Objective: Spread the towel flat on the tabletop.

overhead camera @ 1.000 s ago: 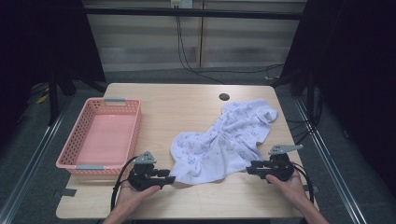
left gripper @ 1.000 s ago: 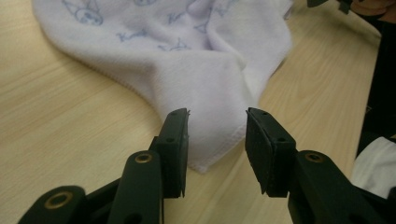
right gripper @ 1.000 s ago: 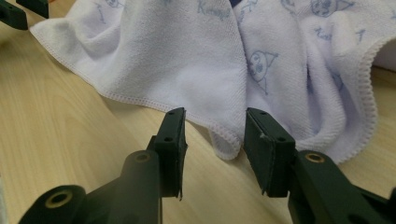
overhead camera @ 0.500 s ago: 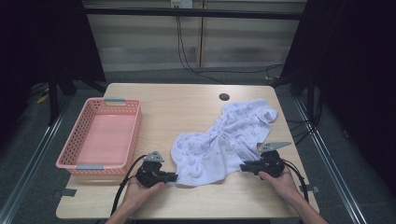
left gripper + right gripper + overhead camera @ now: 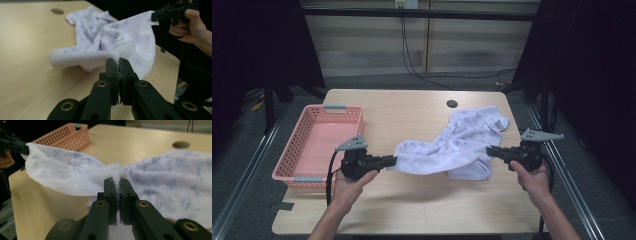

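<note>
The white printed terry towel (image 5: 452, 145) is pinched at both near corners, stretched between left gripper (image 5: 393, 160) and right gripper (image 5: 489, 150), far end on the wooden table (image 5: 412, 110).

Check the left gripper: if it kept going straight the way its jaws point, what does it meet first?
The towel itself. The left gripper is shut on its near edge, so the bunched cloth lies right ahead. Beyond it, roughly in line, sits the right gripper, also shut on the towel; depth there is hard to judge.

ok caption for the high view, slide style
Left gripper and right gripper each pinch the white towel, its near edge raised beside the pink basket.
</note>
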`<state>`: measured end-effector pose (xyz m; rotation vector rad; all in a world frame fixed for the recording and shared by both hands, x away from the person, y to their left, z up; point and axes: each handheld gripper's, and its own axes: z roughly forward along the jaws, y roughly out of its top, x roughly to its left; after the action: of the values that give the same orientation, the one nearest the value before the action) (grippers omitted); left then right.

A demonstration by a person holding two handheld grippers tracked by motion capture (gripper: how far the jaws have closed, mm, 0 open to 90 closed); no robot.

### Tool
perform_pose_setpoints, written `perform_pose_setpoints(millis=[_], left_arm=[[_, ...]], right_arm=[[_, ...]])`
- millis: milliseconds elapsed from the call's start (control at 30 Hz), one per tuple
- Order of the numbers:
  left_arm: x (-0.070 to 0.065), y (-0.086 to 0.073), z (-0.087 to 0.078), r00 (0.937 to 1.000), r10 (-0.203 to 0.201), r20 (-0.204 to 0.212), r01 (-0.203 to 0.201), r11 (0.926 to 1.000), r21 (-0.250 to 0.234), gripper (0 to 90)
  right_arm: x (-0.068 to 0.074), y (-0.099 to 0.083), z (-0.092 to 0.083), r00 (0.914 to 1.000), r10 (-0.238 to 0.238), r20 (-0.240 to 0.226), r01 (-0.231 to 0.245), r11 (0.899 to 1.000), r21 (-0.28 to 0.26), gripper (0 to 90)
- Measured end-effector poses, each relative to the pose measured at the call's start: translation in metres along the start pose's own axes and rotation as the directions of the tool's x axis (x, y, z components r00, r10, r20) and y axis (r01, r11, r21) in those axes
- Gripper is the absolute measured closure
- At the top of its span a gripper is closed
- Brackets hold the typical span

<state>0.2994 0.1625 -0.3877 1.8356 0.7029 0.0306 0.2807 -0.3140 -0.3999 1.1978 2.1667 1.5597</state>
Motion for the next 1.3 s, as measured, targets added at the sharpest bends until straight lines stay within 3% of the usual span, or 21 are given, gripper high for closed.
perform_pose_setpoints(millis=[167, 300, 333, 367, 400, 467, 500, 567, 633, 700, 767, 867, 1000, 1100, 1167, 1200, 1233, 1267, 1300], left_arm=[[-0.010, 0.042, -0.019, 0.9989, 0.046, -0.009, -0.046, 0.9961, -0.075, 87.7], [-0.019, 0.071, -0.034, 0.9964, 0.084, -0.012, -0.085, 0.9878, -0.131, 87.7], [-0.023, 0.080, -0.039, 0.9949, 0.099, -0.019, -0.101, 0.9838, -0.148, 87.6], [-0.026, 0.087, -0.044, 0.9947, 0.101, -0.019, -0.103, 0.9800, -0.171, 87.7], [-0.029, 0.092, -0.048, 0.9942, 0.106, -0.021, -0.108, 0.9760, -0.189, 87.7], [-0.038, 0.106, -0.059, 0.9914, 0.128, -0.026, -0.131, 0.9658, -0.224, 87.7], [-0.042, 0.110, -0.063, 0.9887, 0.145, -0.038, -0.150, 0.9636, -0.221, 87.6], [-0.048, 0.112, -0.068, 0.9885, 0.150, -0.019, -0.151, 0.9619, -0.228, 87.6], [-0.050, 0.101, -0.065, 0.9922, 0.124, -0.002, -0.122, 0.9732, -0.195, 87.6], [-0.050, 0.081, -0.056, 0.9916, 0.130, 0.000, -0.128, 0.9805, -0.149, 87.6], [-0.047, 0.059, -0.047, 0.9951, 0.092, 0.036, -0.087, 0.9886, -0.123, 87.5], [-0.040, 0.026, -0.036, 0.9975, 0.047, 0.053, -0.042, 0.9944, -0.097, 87.5], [-0.039, -0.018, -0.029, 0.9973, 0.007, 0.073, -0.007, 1.0000, 0.000, 87.4], [-0.050, -0.040, -0.040, 0.9939, -0.022, 0.108, 0.020, 0.9996, 0.018, 87.3], [-0.069, -0.051, -0.053, 0.9941, -0.003, 0.109, 0.001, 0.9999, 0.015, 87.1], [-0.079, -0.055, -0.059, 0.9934, 0.011, 0.114, -0.010, 0.9999, -0.007, 86.9], [-0.093, -0.058, -0.066, 0.9897, 0.041, 0.137, -0.038, 0.9989, -0.027, 85.7], [-0.104, -0.060, -0.070, 0.9901, 0.051, 0.130, -0.049, 0.9987, -0.016, 85.7], [-0.110, -0.062, -0.071, 0.9893, 0.038, 0.141, -0.041, 0.9990, 0.016, 77.8]], right_arm=[[0.010, 0.038, -0.019, 0.9991, -0.041, 0.000, 0.041, 0.996, -0.083, 86.3], [0.018, 0.073, -0.036, 0.9962, -0.087, 0.006, 0.087, 0.984, -0.158, 86.4], [0.021, 0.083, -0.042, 0.9948, -0.101, 0.012, 0.102, 0.979, -0.177, 86.4], [0.030, 0.105, -0.056, 0.9907, -0.135, 0.019, 0.136, 0.965, -0.224, 86.4], [0.030, 0.105, -0.056, 0.9907, -0.135, 0.019, 0.136, 0.965, -0.224, 86.4], [0.037, 0.121, -0.070, 0.9866, -0.162, 0.024, 0.162, 0.950, -0.266, 86.5], [0.041, 0.127, -0.077, 0.9841, -0.175, 0.031, 0.176, 0.944, -0.279, 86.5], [0.046, 0.130, -0.090, 0.9830, -0.183, 0.007, 0.176, 0.934, -0.309, 86.6], [0.047, 0.127, -0.090, 0.9824, -0.187, 0.007, 0.180, 0.937, -0.299, 86.7], [0.047, 0.108, -0.089, 0.9844, -0.176, -0.003, 0.169, 0.949, -0.268, 86.8], [0.046, 0.084, -0.083, 0.9875, -0.157, -0.014, 0.150, 0.964, -0.221, 86.8], [0.043, 0.044, -0.074, 0.9931, -0.107, -0.048, 0.098, 0.982, -0.163, 86.8], [0.050, -0.003, -0.073, 0.9934, -0.066, -0.094, 0.055, 0.993, -0.109, 86.8], [0.066, -0.032, -0.082, 0.9913, -0.055, -0.120, 0.048, 0.997, -0.062, 86.8], [0.083, -0.047, -0.093, 0.9909, -0.054, -0.124, 0.050, 0.998, -0.036, 86.4], [0.104, -0.056, -0.107, 0.9884, -0.083, -0.128, 0.073, 0.994, -0.082, 85.5], [0.116, -0.057, -0.113, 0.9882, -0.095, -0.120, 0.084, 0.992, -0.094, 81.4], [0.116, -0.057, -0.113, 0.9882, -0.095, -0.120, 0.084, 0.992, -0.094, 81.4], [0.124, -0.056, -0.118, 0.9896, -0.113, -0.090, 0.104, 0.990, -0.097, 72.3]])
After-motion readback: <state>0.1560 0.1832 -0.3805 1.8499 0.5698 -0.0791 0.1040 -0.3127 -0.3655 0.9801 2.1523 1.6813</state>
